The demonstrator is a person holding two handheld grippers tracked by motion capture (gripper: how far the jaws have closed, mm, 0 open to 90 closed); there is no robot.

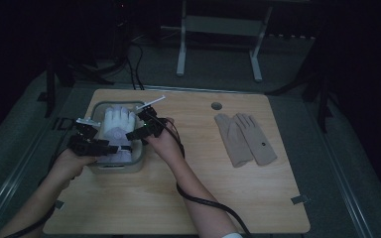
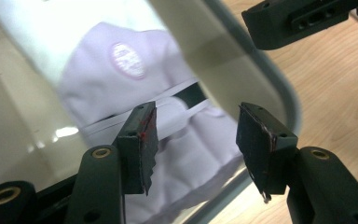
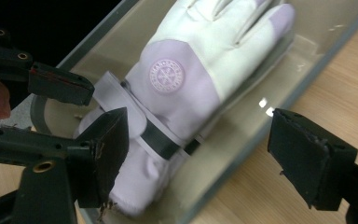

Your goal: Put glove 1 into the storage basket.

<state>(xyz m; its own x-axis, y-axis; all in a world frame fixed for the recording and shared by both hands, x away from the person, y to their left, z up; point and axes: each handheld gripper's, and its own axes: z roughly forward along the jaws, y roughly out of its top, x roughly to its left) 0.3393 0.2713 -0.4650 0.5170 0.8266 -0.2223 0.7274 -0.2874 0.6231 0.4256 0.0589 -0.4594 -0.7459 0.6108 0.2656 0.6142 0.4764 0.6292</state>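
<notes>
White and pale lilac, the ski glove [image 3: 186, 79] lies flat in the grey bin [image 1: 141, 157] at the left of the wooden table [image 1: 178, 198], fingers pointing away from me, cuff toward me. A round badge sits on the back of it, and a dark strap crosses the wrist.

My left gripper [image 2: 193, 140] hangs over the cuff end with its jaws about half apart. The gathered cuff shows between my 2 pads [image 2: 142, 140], but neither presses on it, so I hold nothing there.

My right gripper [image 3: 198, 158] stands wide over the bin's near right wall. One pad is above the strap and cuff, the other out over the bare wood, and the bin's rim passes between them. Nothing is gripped. In that view my left gripper's jaws sit just beside the cuff.

Well apart on the right half of the table lie 2 beige gloves [image 1: 245, 139], flat and overlapping, near a round hole [image 1: 217, 106] in the tabletop.
</notes>
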